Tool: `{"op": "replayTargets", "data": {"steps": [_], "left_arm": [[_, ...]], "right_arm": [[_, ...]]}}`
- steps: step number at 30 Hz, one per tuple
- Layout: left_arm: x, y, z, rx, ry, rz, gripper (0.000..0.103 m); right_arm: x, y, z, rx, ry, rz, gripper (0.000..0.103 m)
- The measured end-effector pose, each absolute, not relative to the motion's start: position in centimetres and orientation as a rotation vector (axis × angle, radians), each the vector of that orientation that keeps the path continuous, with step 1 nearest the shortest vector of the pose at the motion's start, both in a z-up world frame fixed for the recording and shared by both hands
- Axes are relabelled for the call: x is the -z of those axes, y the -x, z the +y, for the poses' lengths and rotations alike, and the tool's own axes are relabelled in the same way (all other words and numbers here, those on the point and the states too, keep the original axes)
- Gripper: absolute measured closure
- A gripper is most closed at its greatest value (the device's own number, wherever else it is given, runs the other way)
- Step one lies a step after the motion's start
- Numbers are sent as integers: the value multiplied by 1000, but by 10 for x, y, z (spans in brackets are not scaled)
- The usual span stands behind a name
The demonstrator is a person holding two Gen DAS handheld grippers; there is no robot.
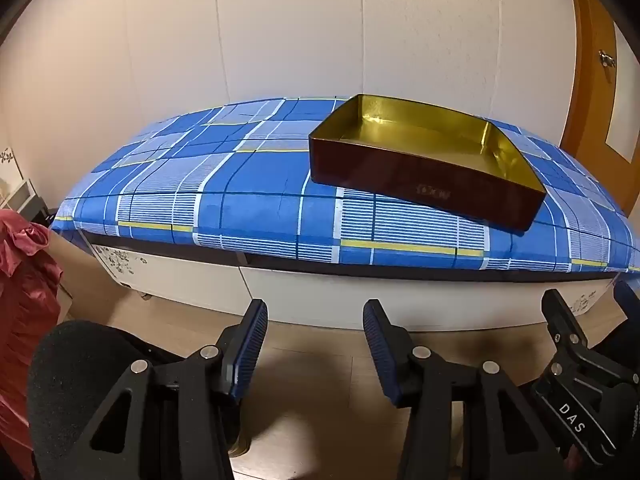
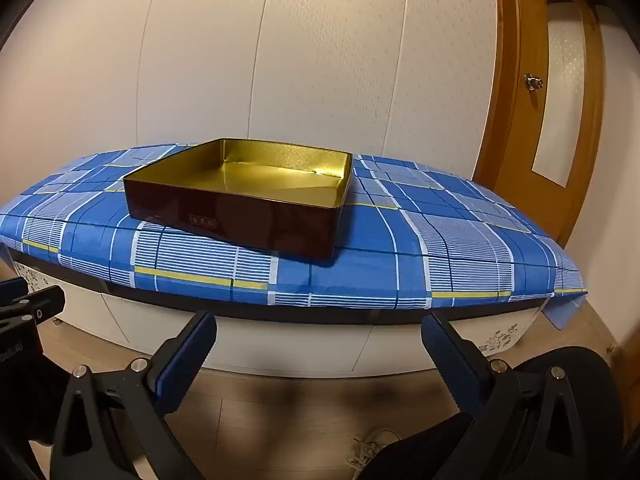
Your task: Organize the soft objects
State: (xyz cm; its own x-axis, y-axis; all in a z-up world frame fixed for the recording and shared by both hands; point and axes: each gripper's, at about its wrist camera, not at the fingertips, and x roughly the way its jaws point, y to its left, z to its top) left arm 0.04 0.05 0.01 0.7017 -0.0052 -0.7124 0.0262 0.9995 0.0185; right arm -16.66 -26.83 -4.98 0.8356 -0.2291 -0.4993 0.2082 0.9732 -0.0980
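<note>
In the left wrist view, the left gripper (image 1: 316, 344) is held low over the floor, short of the cloth-covered surface (image 1: 248, 208), its fingers (image 1: 252, 344) spread wide with nothing between them. A dark box with a gold lining (image 1: 420, 160) is seen at the far right of the blue checked cloth, empty. No soft object is seen on the surface; a red crumpled fabric (image 1: 24, 280) hangs at the left edge, near the floor, and may be the thing to be sorted, though this cannot be confirmed. If it is reached for, the cloth overhang could be snagged and the box dragged along. In the right wrist view, the right gripper (image 2: 320, 356) is likewise held below the surface edge, fingers (image 2: 452, 356) wide and empty, with the box slightly left of centre. The box sits on loose cloth, so it is judged likely to slide if nudged while something is dropped in. A dangling cloth corner (image 2: 564, 312) at the near right could be caught.
</note>
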Motion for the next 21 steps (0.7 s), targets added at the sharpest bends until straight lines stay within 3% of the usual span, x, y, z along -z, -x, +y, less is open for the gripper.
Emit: {"op": "replayTargets", "data": {"steps": [21], "left_arm": [[2,1,-3,23,-59,781,53]], "right_arm": [[54,163,-275,247,7,545,0]]}}
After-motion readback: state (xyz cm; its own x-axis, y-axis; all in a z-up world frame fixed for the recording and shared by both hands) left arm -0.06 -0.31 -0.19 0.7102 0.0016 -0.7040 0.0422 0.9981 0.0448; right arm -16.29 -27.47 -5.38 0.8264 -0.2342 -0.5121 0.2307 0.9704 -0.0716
